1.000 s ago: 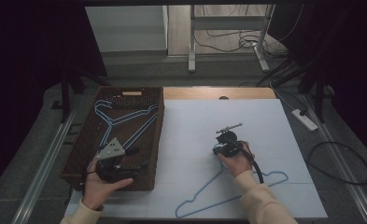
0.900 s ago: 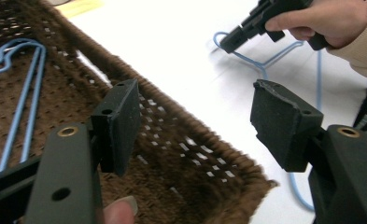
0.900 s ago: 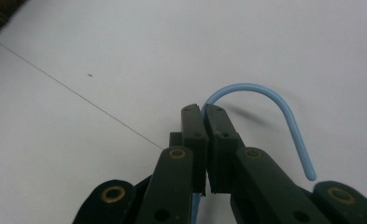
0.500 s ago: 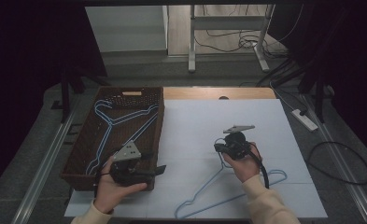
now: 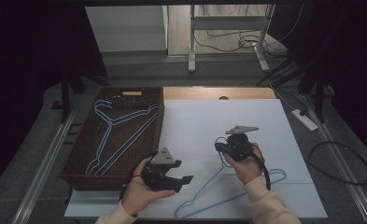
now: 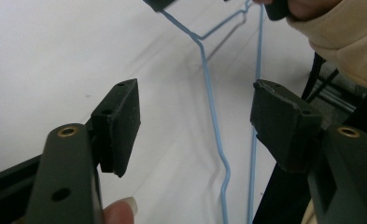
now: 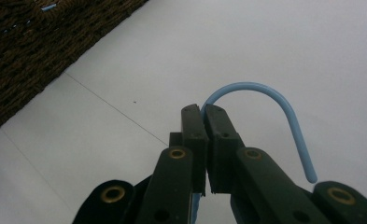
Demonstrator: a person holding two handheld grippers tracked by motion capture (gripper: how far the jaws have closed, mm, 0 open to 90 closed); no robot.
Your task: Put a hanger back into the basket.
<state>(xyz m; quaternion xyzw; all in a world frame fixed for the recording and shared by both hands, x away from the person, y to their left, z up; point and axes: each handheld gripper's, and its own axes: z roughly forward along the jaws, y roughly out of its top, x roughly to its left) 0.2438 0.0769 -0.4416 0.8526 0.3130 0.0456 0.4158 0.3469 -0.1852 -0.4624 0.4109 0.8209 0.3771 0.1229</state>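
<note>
White tabletop (image 5: pixel 265 121) under everything, wide and bare. Left of the loose hanger, a brown woven basket (image 5: pixel 81 161), with two more blue wire hangers (image 5: pixel 120 133) lying flat inside. Loose hanger (image 5: pixel 228 196) itself: pale blue wire, near the front edge of the tabletop, neck lifted, shoulders and bottom bar apparently resting on the surface.

Right gripper (image 5: pixel 221 148) at the hanger's neck, jaws pressed together on the wire just below the hook (image 7: pixel 284 109), which curls up and over past the pads. Left gripper (image 5: pixel 183 182) just left of the hanger's shoulder, between hanger and basket, jaws wide apart, nothing between the pads; seen from the left gripper view, the blue wire (image 6: pixel 209 100) running down the gap between them but apart from both.

Judged step: taking a second hold so the hanger can go across to the basket. To do it well: keep the right clamp firm and steady on the neck; bring the open left jaws squarely over one single wire of the shoulder, not both strands; close only once the wire sits deep between the pads; then lift level to stop any swinging.
</note>
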